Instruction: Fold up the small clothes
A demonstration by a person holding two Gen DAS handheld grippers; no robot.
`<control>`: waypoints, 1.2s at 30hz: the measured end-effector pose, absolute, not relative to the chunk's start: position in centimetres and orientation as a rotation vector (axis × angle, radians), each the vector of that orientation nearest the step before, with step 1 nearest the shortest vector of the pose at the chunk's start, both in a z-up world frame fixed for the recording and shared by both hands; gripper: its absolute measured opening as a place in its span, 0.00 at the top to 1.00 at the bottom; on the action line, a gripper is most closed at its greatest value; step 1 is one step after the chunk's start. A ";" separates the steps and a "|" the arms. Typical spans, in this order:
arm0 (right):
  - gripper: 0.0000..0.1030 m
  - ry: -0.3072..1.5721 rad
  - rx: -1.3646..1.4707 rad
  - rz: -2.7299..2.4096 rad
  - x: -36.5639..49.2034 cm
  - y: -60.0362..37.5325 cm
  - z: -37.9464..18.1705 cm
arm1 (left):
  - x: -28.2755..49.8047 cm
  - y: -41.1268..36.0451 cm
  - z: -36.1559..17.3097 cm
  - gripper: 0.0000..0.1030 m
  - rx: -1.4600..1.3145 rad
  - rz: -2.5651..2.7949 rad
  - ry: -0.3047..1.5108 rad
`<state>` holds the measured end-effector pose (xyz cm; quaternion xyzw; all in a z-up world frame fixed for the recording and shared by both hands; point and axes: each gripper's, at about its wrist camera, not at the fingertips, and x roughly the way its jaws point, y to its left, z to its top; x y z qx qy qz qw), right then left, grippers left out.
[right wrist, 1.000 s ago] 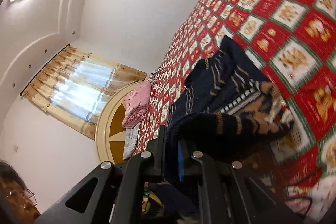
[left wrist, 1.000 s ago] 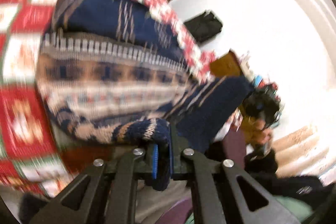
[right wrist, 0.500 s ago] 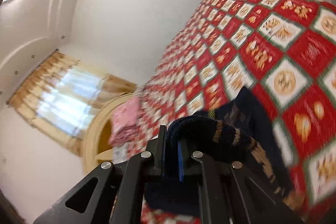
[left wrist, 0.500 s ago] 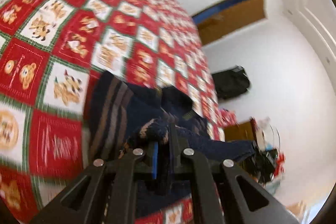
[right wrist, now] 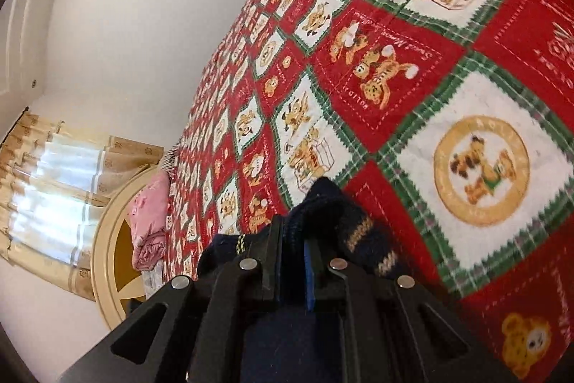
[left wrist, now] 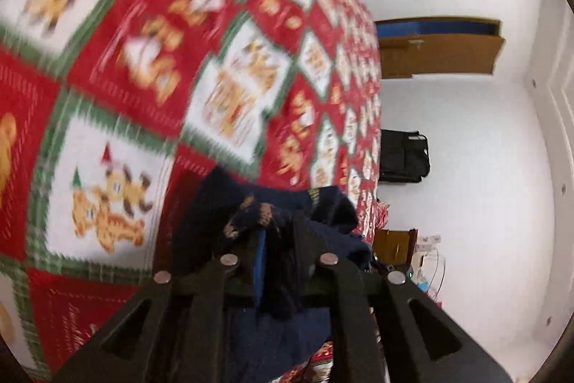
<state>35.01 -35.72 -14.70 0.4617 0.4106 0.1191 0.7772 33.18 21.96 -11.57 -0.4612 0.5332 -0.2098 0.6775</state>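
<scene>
A navy knitted sweater (left wrist: 251, 214) with tan patterned bands is bunched up close under both cameras, on a red and white teddy-bear quilt (left wrist: 118, 85). My left gripper (left wrist: 278, 236) is shut on a fold of the sweater. My right gripper (right wrist: 292, 239) is shut on another edge of the same sweater (right wrist: 344, 218), whose striped cuff bulges beside the fingers. Most of the garment is hidden under the grippers. The quilt (right wrist: 412, 60) fills the right wrist view.
A black bag (left wrist: 403, 157) stands by the white wall past the bed edge, with a brown door (left wrist: 437, 56) beyond. A pink cloth pile (right wrist: 149, 221) lies by a round cream headboard (right wrist: 111, 261). Curtains (right wrist: 53, 196) hang at left.
Both grippers have swept forward over the quilt with the sweater held. The spread patterned body seen earlier is now folded under and mostly hidden beneath the fingers.
</scene>
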 end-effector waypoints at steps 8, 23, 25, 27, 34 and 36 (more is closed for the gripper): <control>0.46 0.824 1.271 0.275 35.9 -37.9 -15.6 | 32.5 26.3 -12.9 0.24 -1.245 -0.378 1.139; 0.42 0.718 0.797 0.302 20.0 -34.9 -7.1 | 20.2 19.1 -6.5 0.24 -0.423 -0.426 0.907; 0.42 0.681 0.679 0.261 16.2 -34.5 -5.8 | 18.7 17.6 -6.3 0.24 -0.350 -0.456 0.875; 0.42 0.674 0.570 0.238 13.2 -34.1 -5.2 | 17.8 15.9 -6.1 0.24 -0.287 -0.474 0.845; 0.42 0.791 0.534 0.171 12.6 -34.5 -10.3 | 17.0 12.7 -7.1 0.24 -0.219 -0.533 0.860; 0.42 0.804 0.537 0.181 13.9 -34.2 -11.7 | 17.2 12.3 -7.8 0.24 -0.213 -0.512 0.888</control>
